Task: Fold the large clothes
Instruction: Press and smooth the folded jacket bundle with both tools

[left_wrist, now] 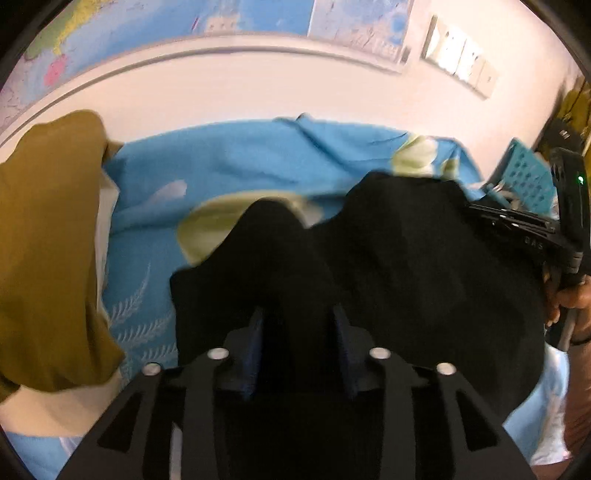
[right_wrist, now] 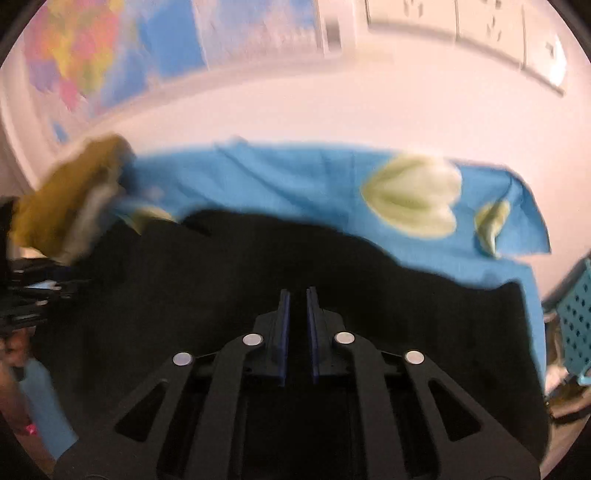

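Observation:
A large black garment [left_wrist: 406, 251] lies bunched on a blue flowered bedsheet [left_wrist: 240, 162]. My left gripper [left_wrist: 299, 321] points down at its near left part. Its blue-padded fingers [left_wrist: 256, 332] stand apart with black cloth between them, and no pad visibly presses on it. In the right wrist view the same black garment [right_wrist: 406, 302] spreads across the sheet [right_wrist: 295, 177]. My right gripper [right_wrist: 298, 302] has its pads almost together, tips down in the black cloth with only a thin dark slit between them. From the left wrist view the right gripper [left_wrist: 524, 236] shows at the garment's right edge, held by a hand [left_wrist: 576, 299].
An olive-brown cloth over something pale [left_wrist: 48, 240] is piled at the left of the bed [right_wrist: 70, 192]. A blue perforated basket [left_wrist: 532, 177] stands off the right side [right_wrist: 576, 325]. A white wall with a map [left_wrist: 147, 26] runs behind the bed.

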### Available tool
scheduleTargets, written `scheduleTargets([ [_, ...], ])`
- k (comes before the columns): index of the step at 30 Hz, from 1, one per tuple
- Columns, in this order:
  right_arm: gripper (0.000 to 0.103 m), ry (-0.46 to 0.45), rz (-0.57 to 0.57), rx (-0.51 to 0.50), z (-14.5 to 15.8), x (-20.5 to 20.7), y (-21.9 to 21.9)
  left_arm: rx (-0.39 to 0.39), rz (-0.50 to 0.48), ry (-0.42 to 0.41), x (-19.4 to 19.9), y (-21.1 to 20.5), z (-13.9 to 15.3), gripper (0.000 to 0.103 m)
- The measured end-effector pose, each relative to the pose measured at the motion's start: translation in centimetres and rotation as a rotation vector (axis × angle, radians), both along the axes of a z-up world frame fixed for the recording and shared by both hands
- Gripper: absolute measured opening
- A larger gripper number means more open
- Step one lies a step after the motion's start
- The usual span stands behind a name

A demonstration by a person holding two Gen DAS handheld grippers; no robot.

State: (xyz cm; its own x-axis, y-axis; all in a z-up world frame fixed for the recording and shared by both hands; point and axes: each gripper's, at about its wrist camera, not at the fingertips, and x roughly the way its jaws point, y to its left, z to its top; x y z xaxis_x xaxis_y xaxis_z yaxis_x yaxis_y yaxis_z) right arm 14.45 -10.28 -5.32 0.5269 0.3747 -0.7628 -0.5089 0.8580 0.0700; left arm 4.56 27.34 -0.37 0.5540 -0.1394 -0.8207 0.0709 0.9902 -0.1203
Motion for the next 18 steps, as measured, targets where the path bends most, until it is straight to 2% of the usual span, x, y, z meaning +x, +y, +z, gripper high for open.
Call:
scheduleTargets([
  [1, 0.004, 0.004, -0.003, 0.007, 0.0, 0.0, 0.1, -0.004, 0.008, -0.012, -0.4, 0.1, 0.2, 0.046],
  [3, 0.013, 0.003, -0.005, 0.063, 1.0, -0.7, -0.9, -0.032, 0.034, -0.031, -1.3, 0.7, 1.0, 0.064],
  [5, 0.057, -0.022, -0.021, 0.109, 2.1, -1.7, -2.2, -0.042, 0.059, -0.08, -2.8, 1.1, 2.2, 0.076],
  [6, 0.063, -0.041, -0.019, 0.159, 3.1, -2.9, -3.5, -0.035, 0.066, -0.118, -4.0, 1.2, 2.8, 0.079],
  [7, 0.062, -0.044, -0.008, 0.191, 3.8, -3.7, -4.4, -0.024, 0.069, -0.142, -5.3, 1.3, 3.3, 0.079],
  [10, 0.07, -0.038, -0.003, 0.287, 4.8, -6.2, -8.0, -0.032, 0.089, -0.156, -8.4, 2.2, 3.5, 0.079],
  [14, 0.078, 0.034, -0.01, 0.427, 4.0, -10.0, -13.3, -0.116, 0.119, -0.121, -12.7, 2.9, 2.4, 0.079],
  [18, 0.082, 0.112, -0.048, 0.483, 1.4, -13.2, -16.9, -0.297, 0.096, -0.055, -15.7, 3.1, 0.3, 0.079],
])
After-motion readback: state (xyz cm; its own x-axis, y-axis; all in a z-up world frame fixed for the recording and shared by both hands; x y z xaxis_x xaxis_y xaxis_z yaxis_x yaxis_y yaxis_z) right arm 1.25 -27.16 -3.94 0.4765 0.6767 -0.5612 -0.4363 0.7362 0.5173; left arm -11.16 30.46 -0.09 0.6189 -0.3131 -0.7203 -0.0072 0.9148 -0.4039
